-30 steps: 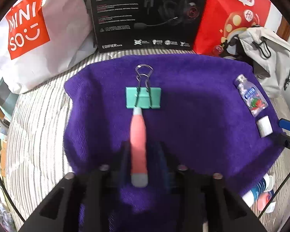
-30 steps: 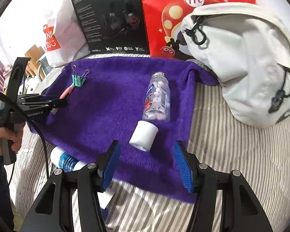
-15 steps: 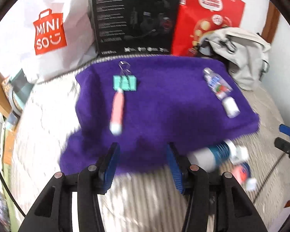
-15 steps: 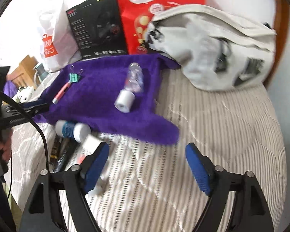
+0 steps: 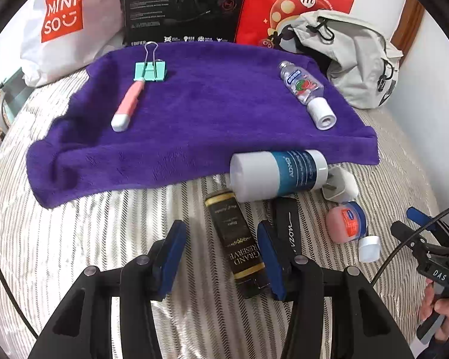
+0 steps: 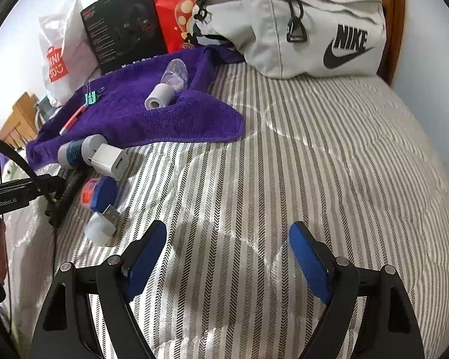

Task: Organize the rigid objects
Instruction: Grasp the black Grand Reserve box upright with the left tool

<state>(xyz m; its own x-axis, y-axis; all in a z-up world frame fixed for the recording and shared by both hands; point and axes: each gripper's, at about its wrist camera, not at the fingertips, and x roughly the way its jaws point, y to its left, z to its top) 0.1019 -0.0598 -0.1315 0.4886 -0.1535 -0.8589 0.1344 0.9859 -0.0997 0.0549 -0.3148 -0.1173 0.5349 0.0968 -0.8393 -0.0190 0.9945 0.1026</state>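
Since both grippers, left [image 5: 221,257] and right [image 6: 227,257], hang wide open and empty, I'd grab the stiff, probably light black tube [image 5: 235,242] at lower centre across its middle.

Both wrist views low, sharing purple towel [image 5: 194,113]

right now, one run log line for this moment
left gripper: open, empty | right gripper: open, empty | purple towel: pink pen, binder clip, clear bottle

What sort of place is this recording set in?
Probably a bedroom: things lie on a striped quilted bedspread against a wooden headboard, with a backpack and shopping bag propped at the back.
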